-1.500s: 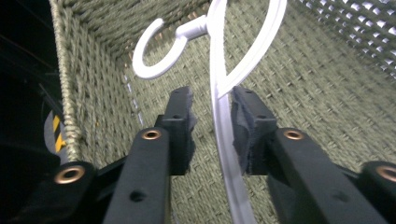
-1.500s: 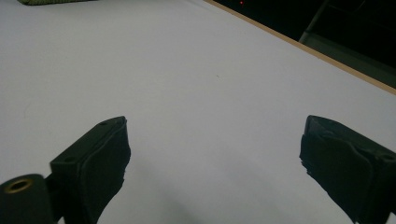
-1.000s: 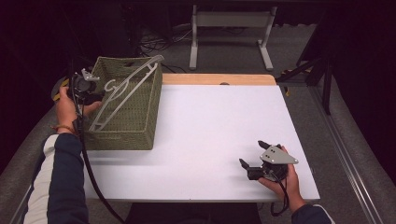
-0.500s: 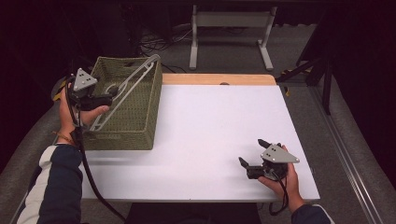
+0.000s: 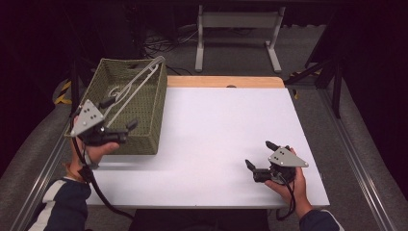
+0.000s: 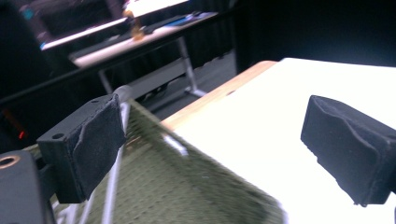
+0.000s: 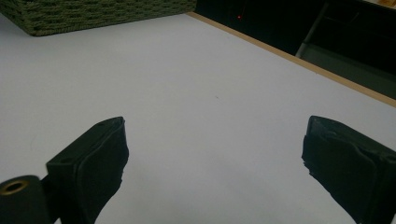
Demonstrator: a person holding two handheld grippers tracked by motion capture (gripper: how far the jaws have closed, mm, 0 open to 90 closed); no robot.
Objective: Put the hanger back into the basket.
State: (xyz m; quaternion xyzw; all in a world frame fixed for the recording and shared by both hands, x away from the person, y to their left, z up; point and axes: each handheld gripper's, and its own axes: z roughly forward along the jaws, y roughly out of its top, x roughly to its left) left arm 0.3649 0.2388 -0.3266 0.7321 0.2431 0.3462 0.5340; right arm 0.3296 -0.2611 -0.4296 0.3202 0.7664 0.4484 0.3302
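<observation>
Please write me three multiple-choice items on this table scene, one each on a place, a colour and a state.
1. Where does the woven basket stand on the white table?
A. At its left edge
B. In the middle
C. At the near right corner

2. What colour is the basket?
A. Red
B. Olive green
C. Blue

3. How do the jaws of the right gripper stand?
A. Shut on a hanger
B. Shut on nothing
C. Open, holding nothing

Key: 1 A, as the high view shows the basket at the table's left edge, by the left gripper. 2 B, as its weave reads olive green in the high view and the left gripper view. 3 C, as the right gripper view shows its two black jaws wide apart over bare table. A pale clothes hanger lies slanted in the basket.
</observation>
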